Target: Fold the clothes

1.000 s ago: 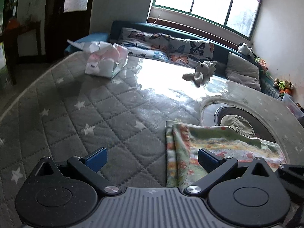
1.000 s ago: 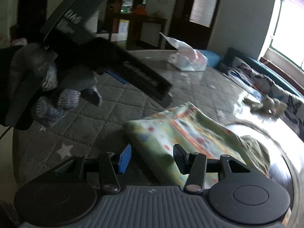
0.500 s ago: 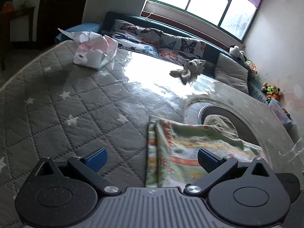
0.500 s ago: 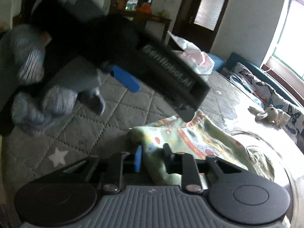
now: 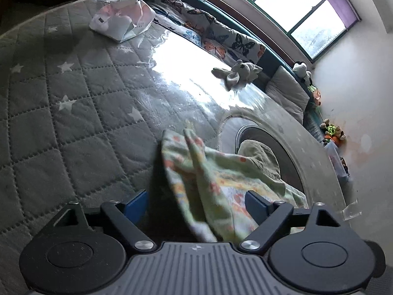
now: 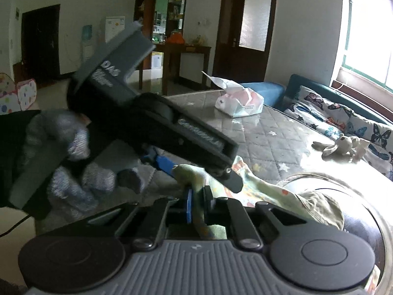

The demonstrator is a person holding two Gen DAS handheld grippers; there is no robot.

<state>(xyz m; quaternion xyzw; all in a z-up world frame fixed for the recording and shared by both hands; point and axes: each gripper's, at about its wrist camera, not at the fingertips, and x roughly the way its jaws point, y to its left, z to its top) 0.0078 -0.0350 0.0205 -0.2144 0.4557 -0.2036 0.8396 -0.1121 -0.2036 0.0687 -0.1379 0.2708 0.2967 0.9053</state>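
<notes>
A light green cloth (image 5: 221,179) with orange and red prints lies on the grey quilted star cover (image 5: 61,123); its near edge is raised off the cover. My right gripper (image 6: 196,204) is shut on that edge of the cloth (image 6: 270,191). My left gripper (image 5: 196,204) straddles the raised fold, and its jaws are closing with the cloth between them; the pads do not press on it. In the right wrist view a gloved hand (image 6: 73,167) holds the left gripper (image 6: 203,172) just above and left of the pinched edge.
A crumpled white bag (image 5: 120,22) sits at the far side of the cover, a plush rabbit (image 5: 235,73) near the sofa with butterfly cushions (image 5: 216,36). A khaki cloth (image 5: 260,152) lies over a dark round recess just behind the green cloth.
The right gripper has shut on the cloth's near edge and lifted it. The left gripper has rolled, and its jaws have narrowed around the raised fold.
</notes>
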